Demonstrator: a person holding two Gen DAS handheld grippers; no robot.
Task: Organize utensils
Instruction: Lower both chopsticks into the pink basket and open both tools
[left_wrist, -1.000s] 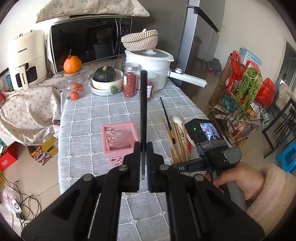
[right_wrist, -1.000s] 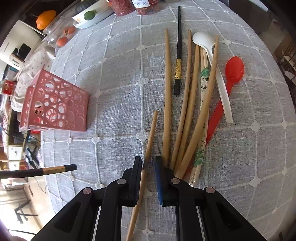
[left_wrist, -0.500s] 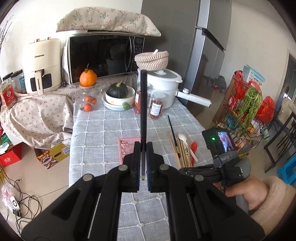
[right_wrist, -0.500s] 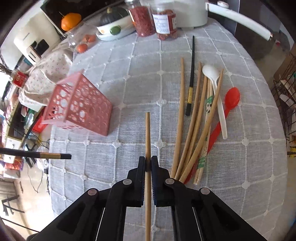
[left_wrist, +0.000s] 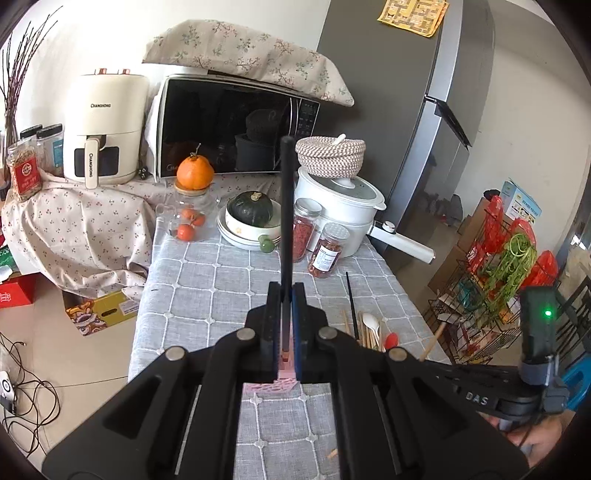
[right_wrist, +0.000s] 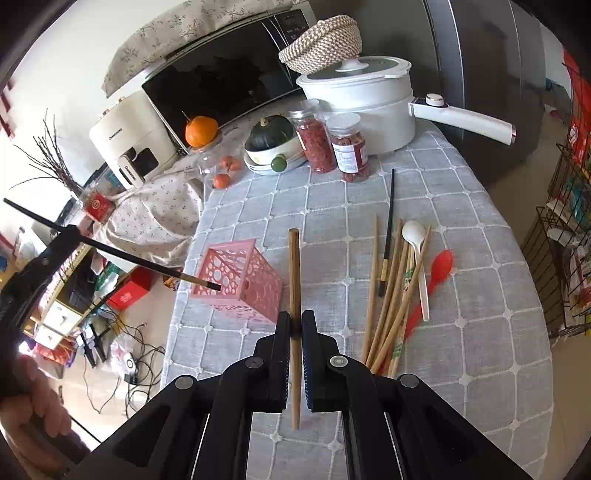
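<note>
A: Left wrist view: what is your left gripper (left_wrist: 284, 325) holding?

B: Its jaws are clamped on the black chopstick (left_wrist: 286, 221), which stands upright between them. In the right wrist view, that chopstick's gold-banded lower tip hangs at the open mouth of the pink basket (right_wrist: 240, 280).

A: And your right gripper (right_wrist: 294, 330)?

B: Its jaws are closed narrow on a wooden chopstick (right_wrist: 294, 280), lifted off the tabletop (right_wrist: 480, 332), just right of the pink basket.

A: Where are your remaining utensils?

B: Right of the gripper, on the grey checked cloth: a bundle of wooden chopsticks (right_wrist: 391, 295), a second black chopstick (right_wrist: 387, 232), a white spoon (right_wrist: 415, 236) and a red spoon (right_wrist: 439, 266), lying close together.
</note>
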